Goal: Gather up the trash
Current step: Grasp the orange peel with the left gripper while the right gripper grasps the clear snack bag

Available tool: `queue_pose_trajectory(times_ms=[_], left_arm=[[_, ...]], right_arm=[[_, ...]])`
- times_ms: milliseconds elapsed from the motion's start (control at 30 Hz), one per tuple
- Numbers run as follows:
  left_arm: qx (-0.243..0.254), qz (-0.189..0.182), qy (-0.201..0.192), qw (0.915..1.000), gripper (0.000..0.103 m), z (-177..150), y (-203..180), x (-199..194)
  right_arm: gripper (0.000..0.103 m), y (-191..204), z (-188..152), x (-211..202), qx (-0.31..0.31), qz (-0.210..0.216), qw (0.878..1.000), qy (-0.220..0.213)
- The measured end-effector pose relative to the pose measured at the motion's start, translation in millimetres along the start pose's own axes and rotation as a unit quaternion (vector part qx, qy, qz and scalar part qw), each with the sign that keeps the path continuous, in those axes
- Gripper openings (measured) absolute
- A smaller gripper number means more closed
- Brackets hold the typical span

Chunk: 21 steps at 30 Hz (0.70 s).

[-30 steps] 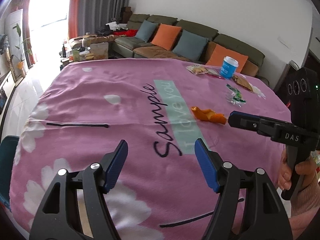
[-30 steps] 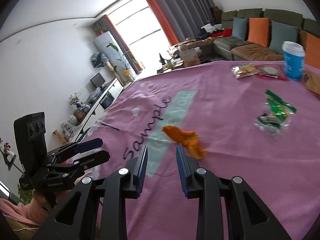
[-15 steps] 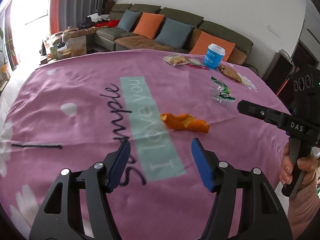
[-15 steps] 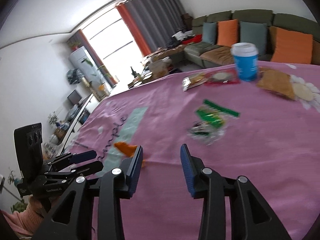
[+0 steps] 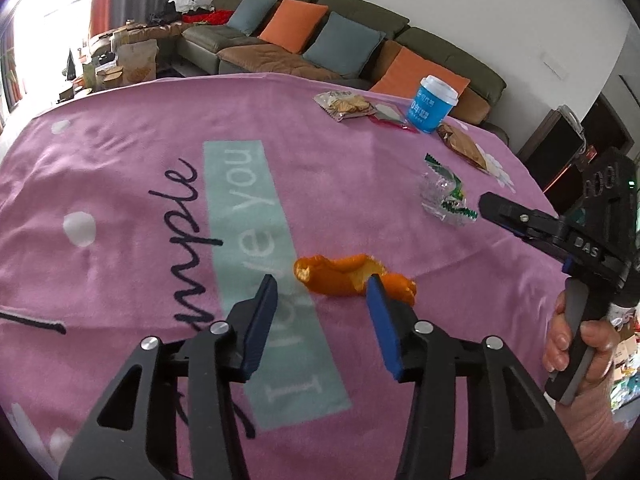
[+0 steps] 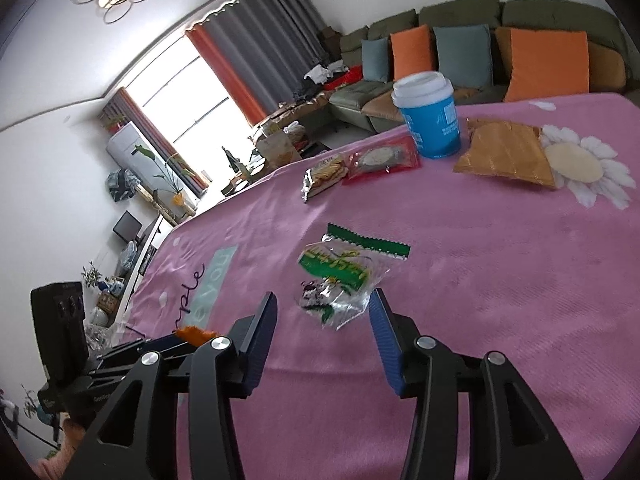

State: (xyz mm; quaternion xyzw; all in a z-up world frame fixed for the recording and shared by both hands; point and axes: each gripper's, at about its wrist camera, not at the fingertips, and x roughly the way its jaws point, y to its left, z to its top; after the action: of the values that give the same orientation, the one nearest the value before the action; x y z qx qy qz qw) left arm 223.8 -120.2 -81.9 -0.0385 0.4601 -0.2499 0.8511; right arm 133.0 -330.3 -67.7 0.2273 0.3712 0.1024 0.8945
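The left hand-held gripper (image 5: 322, 296) is seen angled down over a counter (image 5: 120, 168) covered by a pink cloth; its jaws stand apart and are closing, with nothing pressed between the pads; a piece of orange peel (image 5: 340, 278) lies on the cloth just beyond the fingertips, partly masked by the right-side finger (image 5: 380, 328); contact between peel and finger cannot be told. The right hand-held gripper (image 6: 322, 312) is held over the same counter; its jaws stand apart and are opening; a crumpled clear wrapper with green print (image 6: 344, 274) lies on the cloth just ahead of the gap, not clamped. Towards the far edge a blue cup with a white lid (image 6: 430, 116) stands upright; a red packet (image 6: 382, 158) and a biscuit packet (image 6: 324, 176) are set beside it on one side, a tan packet (image 6: 506, 154) on the other, all well apart from both grippers. In the left wrist view a hand (image 5: 580, 344) is seen wrapped round the right gripper's grip. A green sofa (image 5: 360, 52) with orange and blue cushions is noted behind the counter.
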Motion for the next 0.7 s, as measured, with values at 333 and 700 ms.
queue_pose_trajectory(times_ms=[333, 700], left_arm=[[-0.001, -0.023, 0.013, 0.9996, 0.022, 5.7, -3.1, 12.0], [0.011, -0.026, 0.0, 0.9996, 0.014, -1.0, -4.6, 1.5]], right_arm=[[0.043, -15.3, 4.9, 20.1, 0.043, 0.033, 0.998, 0.028], [0.018, -6.1, 4.7, 16.9, 0.031, 0.048, 0.998, 0.024]])
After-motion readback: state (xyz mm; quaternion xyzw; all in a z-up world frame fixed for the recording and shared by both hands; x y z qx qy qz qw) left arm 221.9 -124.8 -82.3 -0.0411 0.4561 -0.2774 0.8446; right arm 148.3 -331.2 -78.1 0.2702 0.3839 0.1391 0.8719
